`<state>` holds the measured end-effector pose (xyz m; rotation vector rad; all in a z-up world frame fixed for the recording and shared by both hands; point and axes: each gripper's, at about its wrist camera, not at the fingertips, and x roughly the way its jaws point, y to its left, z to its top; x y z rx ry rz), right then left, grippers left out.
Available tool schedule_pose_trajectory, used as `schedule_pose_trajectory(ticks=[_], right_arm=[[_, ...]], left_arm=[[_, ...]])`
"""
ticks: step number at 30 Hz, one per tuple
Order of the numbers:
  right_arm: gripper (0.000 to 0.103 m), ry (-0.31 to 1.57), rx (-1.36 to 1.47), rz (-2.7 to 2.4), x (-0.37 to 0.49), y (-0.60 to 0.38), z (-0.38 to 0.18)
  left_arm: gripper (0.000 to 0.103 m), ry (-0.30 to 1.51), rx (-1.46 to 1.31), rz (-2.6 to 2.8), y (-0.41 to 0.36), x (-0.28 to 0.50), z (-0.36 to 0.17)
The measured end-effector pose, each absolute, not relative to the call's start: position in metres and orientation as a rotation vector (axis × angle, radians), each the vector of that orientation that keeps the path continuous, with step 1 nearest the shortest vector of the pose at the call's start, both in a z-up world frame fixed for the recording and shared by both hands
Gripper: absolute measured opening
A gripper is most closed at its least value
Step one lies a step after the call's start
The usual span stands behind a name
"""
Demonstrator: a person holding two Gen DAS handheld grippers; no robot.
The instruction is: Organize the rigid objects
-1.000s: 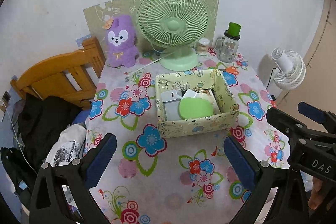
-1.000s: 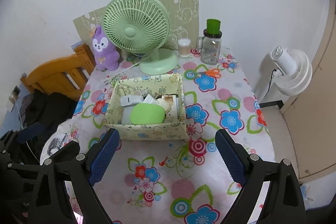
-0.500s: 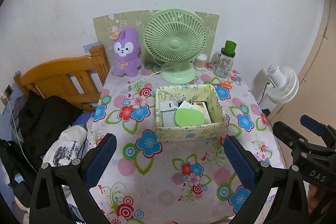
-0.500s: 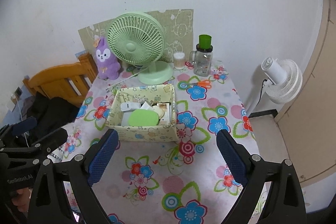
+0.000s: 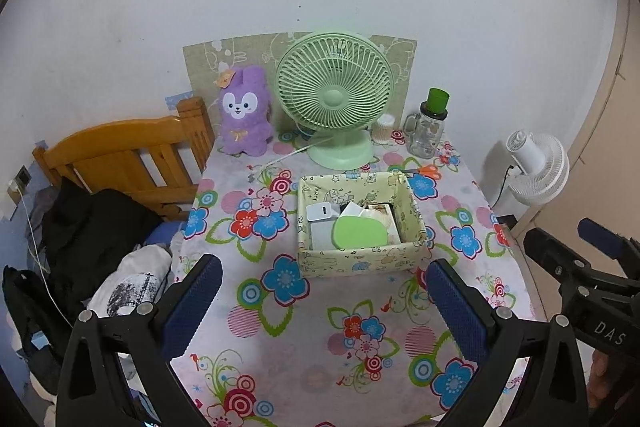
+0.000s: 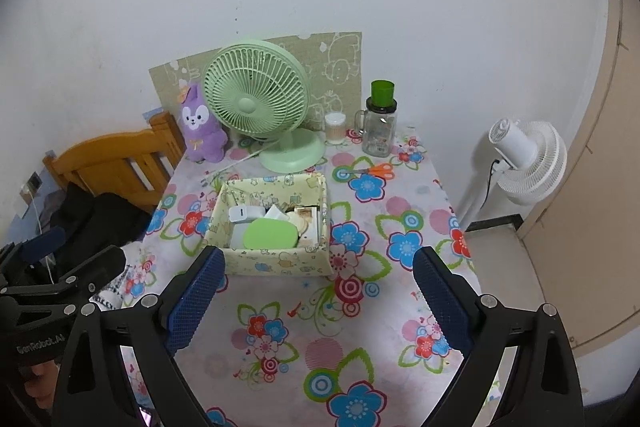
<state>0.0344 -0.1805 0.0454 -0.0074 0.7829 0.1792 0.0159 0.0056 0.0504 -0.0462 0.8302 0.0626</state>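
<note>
Both grippers have drawn back and up from the patterned box [image 5: 360, 259], which looks smaller than a second ago. Inside it lie a green lid [image 5: 360, 231] and a white charger [image 5: 319, 212]. Behind the box stands the green fan [image 5: 335, 95]. Left gripper [image 5: 320, 303] and right gripper [image 6: 316, 295] hover before the box, fingers spread wide, empty.

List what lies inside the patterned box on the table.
In the patterned box: a green oval lid on top, a white charger, a pale card. Whatever lies under them is hidden.
</note>
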Motion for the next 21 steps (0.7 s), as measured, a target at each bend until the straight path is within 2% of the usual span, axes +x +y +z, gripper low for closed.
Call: schedule_pose_trajectory(ticks=[21], right_arm=[[0.097, 0.778, -0.005, 0.185, 0.0333, -0.1759, 0.0475]], left_arm=[[0.103, 0.827, -0.040, 0.061, 0.0055, 0.0136, 0.0519]])
